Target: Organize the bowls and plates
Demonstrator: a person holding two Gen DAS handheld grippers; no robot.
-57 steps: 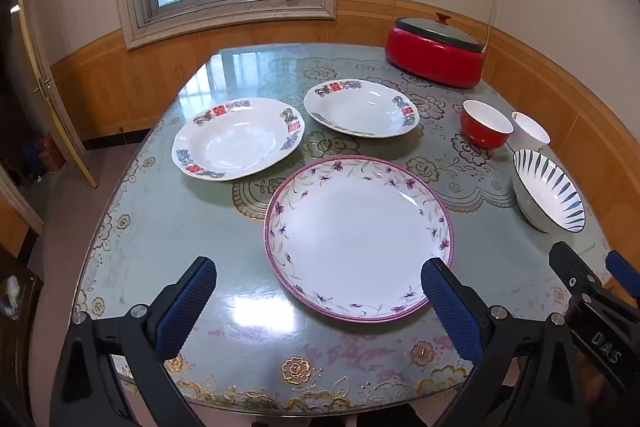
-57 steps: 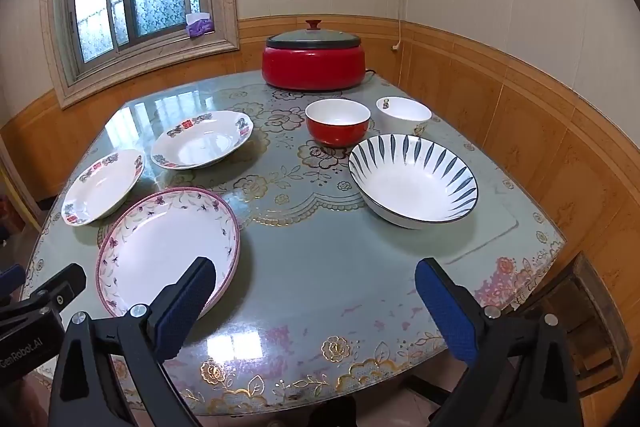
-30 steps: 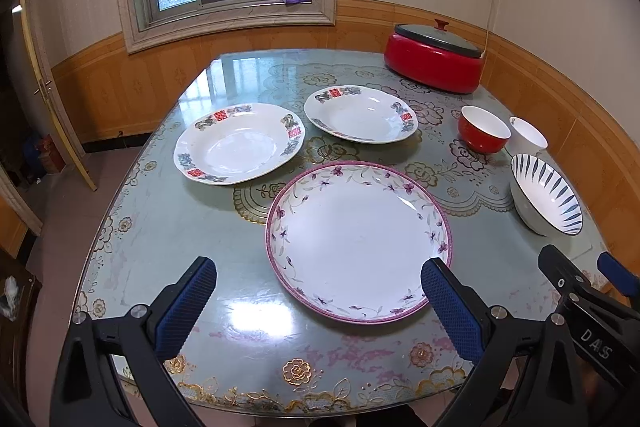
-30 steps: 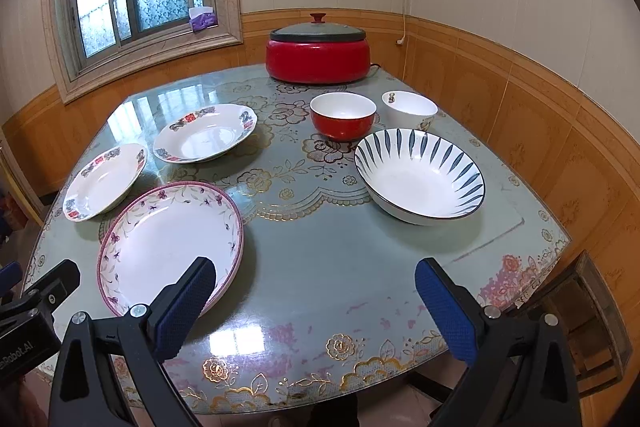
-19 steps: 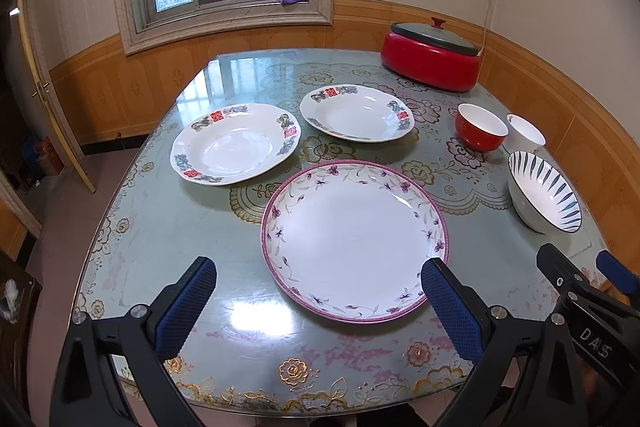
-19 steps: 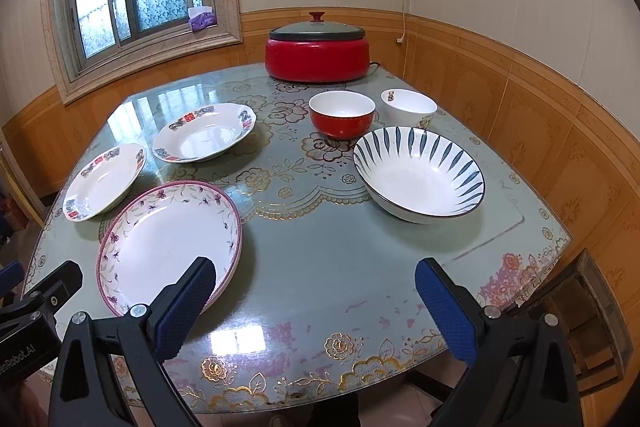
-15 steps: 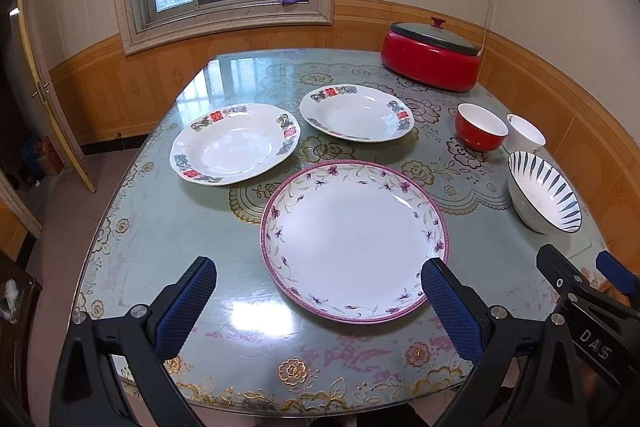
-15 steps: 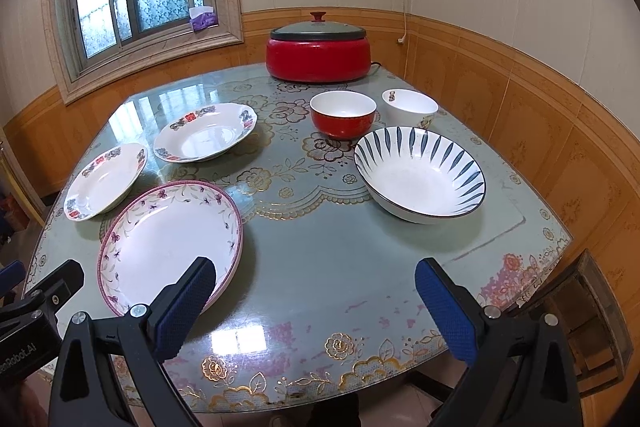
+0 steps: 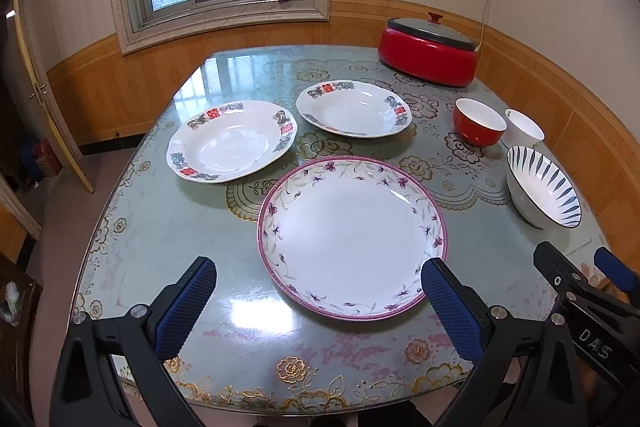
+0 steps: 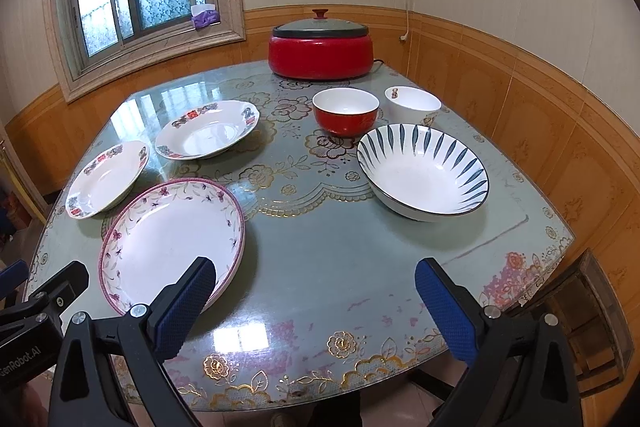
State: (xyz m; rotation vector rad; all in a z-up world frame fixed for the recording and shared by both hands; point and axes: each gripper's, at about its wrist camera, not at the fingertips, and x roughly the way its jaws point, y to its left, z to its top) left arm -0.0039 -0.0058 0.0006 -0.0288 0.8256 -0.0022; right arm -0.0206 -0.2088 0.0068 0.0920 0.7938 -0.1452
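Note:
A large pink-rimmed floral plate (image 9: 352, 235) (image 10: 172, 235) lies nearest on the glass table. Behind it sit two white plates with red and grey rim marks: a left one (image 9: 232, 145) (image 10: 106, 179) and a farther one (image 9: 354, 107) (image 10: 207, 129). To the right stand a blue-striped bowl (image 9: 542, 187) (image 10: 422, 175), a red bowl (image 9: 478, 127) (image 10: 346, 111) and a small white bowl (image 9: 522, 133) (image 10: 412, 103). My left gripper (image 9: 318, 301) hovers open over the table's near edge before the floral plate. My right gripper (image 10: 316, 301) is open too, above the near edge, holding nothing.
A red electric pot with a grey lid (image 9: 430, 53) (image 10: 320, 47) stands at the table's far side. The green floral glass table (image 10: 328, 259) sits against wood-panelled walls. A window is behind, a door (image 9: 48, 99) at left, a wooden chair (image 10: 588, 311) at lower right.
Both views have barely shifted; the grippers drifted slightly back from the table. Dishes have not moved and both grippers stay open.

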